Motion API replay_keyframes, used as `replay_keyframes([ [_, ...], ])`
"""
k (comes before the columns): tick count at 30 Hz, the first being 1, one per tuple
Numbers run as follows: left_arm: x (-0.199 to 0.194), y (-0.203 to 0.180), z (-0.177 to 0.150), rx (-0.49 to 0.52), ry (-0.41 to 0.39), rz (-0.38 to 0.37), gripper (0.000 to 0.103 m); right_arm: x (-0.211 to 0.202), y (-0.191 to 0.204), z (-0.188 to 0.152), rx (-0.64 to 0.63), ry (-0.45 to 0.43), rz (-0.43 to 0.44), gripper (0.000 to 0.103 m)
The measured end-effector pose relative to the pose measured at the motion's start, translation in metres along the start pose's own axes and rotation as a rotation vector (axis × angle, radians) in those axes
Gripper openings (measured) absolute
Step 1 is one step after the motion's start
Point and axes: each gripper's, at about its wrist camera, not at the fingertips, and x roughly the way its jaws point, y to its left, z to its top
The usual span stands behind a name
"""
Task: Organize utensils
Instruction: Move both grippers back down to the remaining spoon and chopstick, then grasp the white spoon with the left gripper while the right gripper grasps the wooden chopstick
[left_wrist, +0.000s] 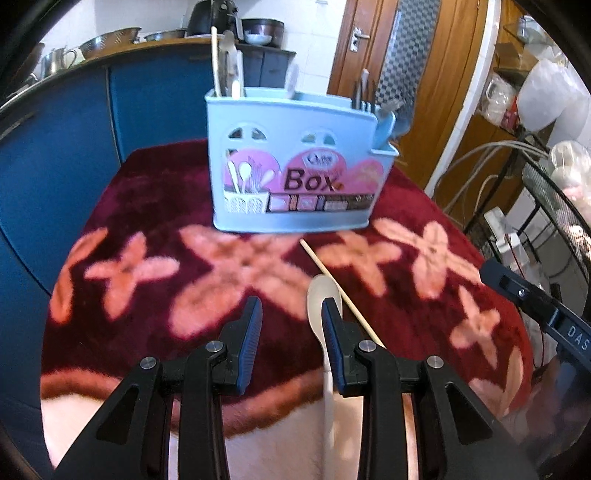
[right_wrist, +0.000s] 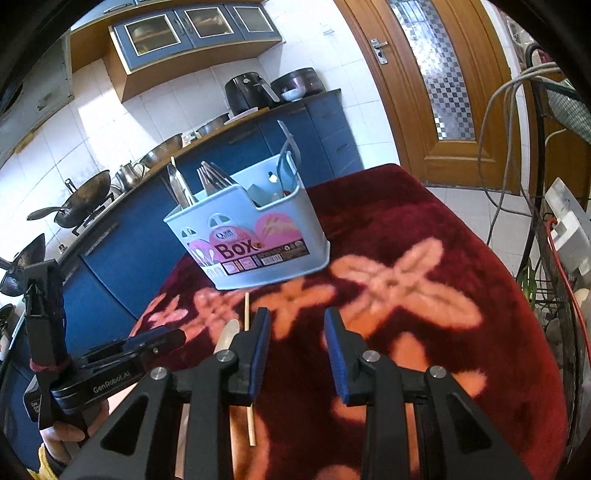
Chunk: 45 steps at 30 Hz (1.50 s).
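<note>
Spoon (left_wrist: 322, 295) beside chopstick (left_wrist: 341, 291), left view clearer

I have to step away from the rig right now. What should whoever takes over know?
Left gripper: open, empty, low over the cloth, its right finger beside the white spoon.
Right gripper: open, empty, to the right of the chopstick.
Utensil box: upright at the far end of the cloth, already holding several utensils.
Left: spoon and chopstick lie loose in front of the box; both still need to go in.

I see worktop w/ red floral cover (left_wrist: 129, 206); on it: blue utensil box (left_wrist: 295, 173), white spoon (left_wrist: 323, 295), wooden stick (left_wrist: 332, 280).
</note>
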Motion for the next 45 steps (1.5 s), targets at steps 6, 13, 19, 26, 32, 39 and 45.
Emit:
replay_keyframes([
  [6,0.01,-0.011,-0.008,0.041,0.051,-0.008,0.034,0.003,-0.008,-0.004,0.02,0.015,-0.006,0.034],
  [13,0.023,-0.023,-0.014,0.093,0.103,-0.006,0.034,0.003,-0.011,-0.006,0.03,0.02,-0.006,0.035],
  [19,0.033,-0.025,-0.017,0.103,0.139,0.004,0.026,0.004,-0.013,-0.005,0.034,0.023,-0.007,0.035],
  [26,0.038,-0.023,-0.02,0.078,0.15,-0.026,0.008,0.005,-0.012,-0.006,0.032,0.026,-0.007,0.035],
  [32,0.031,-0.014,-0.016,0.035,0.119,-0.049,0.007,0.009,-0.007,-0.007,0.019,0.037,-0.009,0.035],
  [39,0.012,0.018,-0.002,-0.078,0.029,-0.066,0.007,0.02,0.009,-0.005,-0.018,0.069,-0.006,0.035],
  [45,-0.001,0.041,0.007,-0.12,-0.031,-0.056,0.007,0.034,0.027,-0.006,-0.063,0.119,0.005,0.035],
])
